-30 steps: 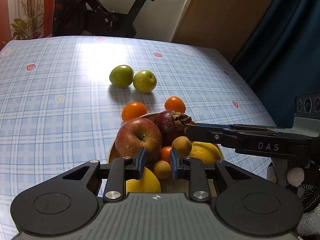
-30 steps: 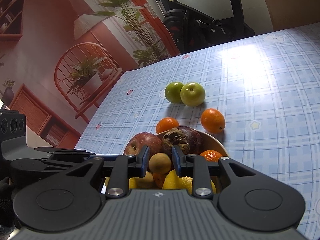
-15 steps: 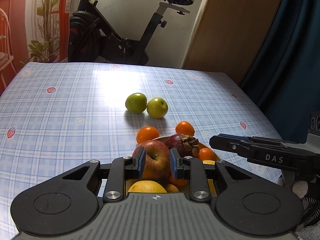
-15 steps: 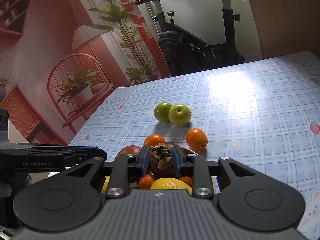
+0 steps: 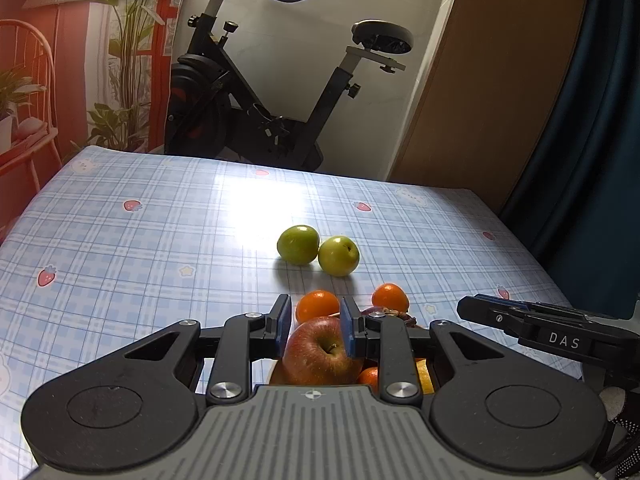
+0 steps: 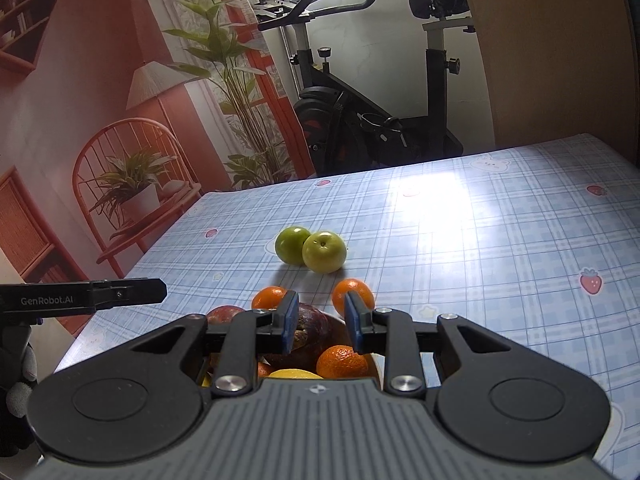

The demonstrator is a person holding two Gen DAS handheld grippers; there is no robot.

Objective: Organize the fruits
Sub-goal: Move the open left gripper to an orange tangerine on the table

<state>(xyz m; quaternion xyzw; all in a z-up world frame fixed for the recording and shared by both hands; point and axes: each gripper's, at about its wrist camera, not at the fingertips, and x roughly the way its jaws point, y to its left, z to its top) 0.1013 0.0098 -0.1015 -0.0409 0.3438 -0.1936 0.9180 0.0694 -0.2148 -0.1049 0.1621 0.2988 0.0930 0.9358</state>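
A bowl (image 6: 374, 364) full of fruit sits at the table's near edge under both grippers. It holds a red apple (image 5: 320, 354), a dark mangosteen (image 6: 310, 326), small oranges (image 6: 342, 360) and a lemon (image 6: 294, 374). Two green apples (image 5: 316, 249) lie touching on the table beyond, also in the right wrist view (image 6: 310, 250). Two oranges (image 5: 318, 306) (image 5: 390, 297) lie just behind the bowl. My left gripper (image 5: 313, 330) is open and empty above the red apple. My right gripper (image 6: 322, 326) is open and empty above the mangosteen.
The table (image 5: 160, 248) has a blue checked cloth. An exercise bike (image 5: 260, 92) stands behind its far edge. A chair with potted plants (image 6: 128, 196) stands off the left side, a dark curtain (image 5: 592, 160) on the right.
Both grippers have lifted and drawn back from the bowl, tilting up. The small brown fruit seen between the right jaws a second ago is no longer between them.
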